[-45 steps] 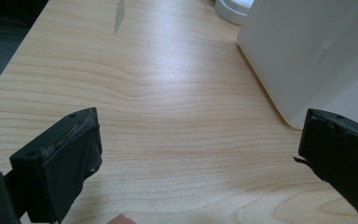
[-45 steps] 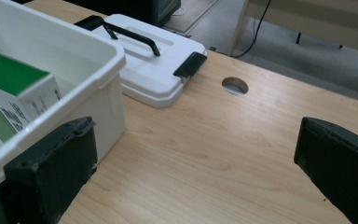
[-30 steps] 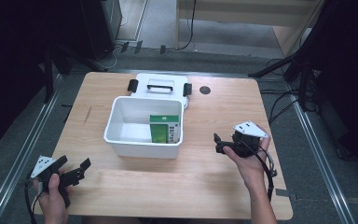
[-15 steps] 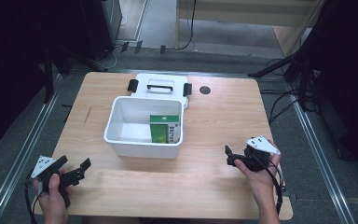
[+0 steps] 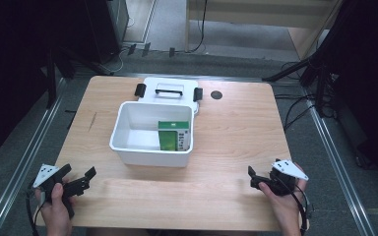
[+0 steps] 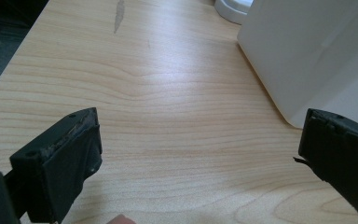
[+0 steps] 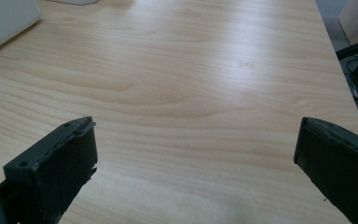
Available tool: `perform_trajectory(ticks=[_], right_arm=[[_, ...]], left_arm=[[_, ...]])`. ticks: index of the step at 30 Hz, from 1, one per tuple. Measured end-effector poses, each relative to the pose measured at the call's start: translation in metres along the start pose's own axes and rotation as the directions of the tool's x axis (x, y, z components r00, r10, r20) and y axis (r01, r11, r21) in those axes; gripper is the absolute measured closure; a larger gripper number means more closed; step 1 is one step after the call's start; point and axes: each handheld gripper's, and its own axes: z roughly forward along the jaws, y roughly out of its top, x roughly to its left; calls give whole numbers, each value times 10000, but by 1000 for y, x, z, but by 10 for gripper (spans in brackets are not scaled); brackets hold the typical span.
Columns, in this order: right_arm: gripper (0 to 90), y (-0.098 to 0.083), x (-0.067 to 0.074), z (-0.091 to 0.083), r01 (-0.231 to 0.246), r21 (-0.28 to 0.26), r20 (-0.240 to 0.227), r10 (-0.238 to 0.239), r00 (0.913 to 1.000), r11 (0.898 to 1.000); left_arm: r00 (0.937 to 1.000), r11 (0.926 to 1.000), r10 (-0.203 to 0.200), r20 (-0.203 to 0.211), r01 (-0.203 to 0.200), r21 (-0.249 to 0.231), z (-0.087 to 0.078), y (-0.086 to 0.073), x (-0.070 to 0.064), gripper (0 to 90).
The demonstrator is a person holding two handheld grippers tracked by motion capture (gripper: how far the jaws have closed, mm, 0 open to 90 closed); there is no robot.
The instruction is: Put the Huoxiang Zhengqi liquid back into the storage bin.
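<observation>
The white storage bin (image 5: 150,147) stood open at the table's (image 5: 236,132) centre, a green carton (image 5: 173,135) upright inside against its right wall. Its lid (image 5: 167,90) lay just behind, touching the bin. The left gripper (image 5: 81,179) rested at the near left corner, jaws spread, holding nothing. The right gripper (image 5: 252,178) sat at the near right edge, jaws likewise spread and empty, well apart from the bin.

On the one wooden table (image 5: 226,147) I count one white bin (image 5: 128,147), one green box (image 5: 170,140) inside it, and one white lid (image 5: 170,83) lying behind it with two black latches (image 5: 140,90) and one handle (image 5: 169,91). There is one dark round hole (image 5: 216,95) in the tabletop. Two grippers are out, the left gripper (image 5: 81,179) and the right gripper (image 5: 254,178), one in each of two hands.
</observation>
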Motion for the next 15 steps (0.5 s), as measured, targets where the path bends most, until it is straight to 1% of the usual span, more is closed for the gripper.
perform_trajectory(ticks=[2, 3, 4, 6, 9, 10, 15], right_arm=[[0, -5, -4, -4, -63, -20, 45, 64, 10000, 10000], [0, -10, -9, -8, -135, 2, 94, 135, 9999, 9999], [0, -10, -9, -8, -135, 2, 94, 135, 9999, 9999], [0, -16, -15, -14, -174, -77, 146, 175, 9997, 9998], [0, -18, -18, -18, -271, -149, 70, 272, 9996, 9995], [0, -22, -21, -22, -236, -173, 97, 238, 9997, 9996], [0, -30, -28, -28, -296, -94, 270, 299, 9992, 9995]], left_arm=[[10000, 10000, -2, 0, 2, 5, 0, 0, 0, 0], [10000, 10000, 3, -3, -3, 8, 0, 0, 0, 0], [10000, 10000, 3, -3, -3, 8, 0, 0, 0, 0], [10000, 10000, 0, -7, 0, 2, 0, 0, 0, 0], [10000, 10000, -1, -11, 1, 4, 0, 0, 0, 0], [10000, 10000, -6, -12, 6, -3, 0, 0, 0, 0], [10000, 10000, -9, -11, 9, -8, 0, 0, 0, 0]])
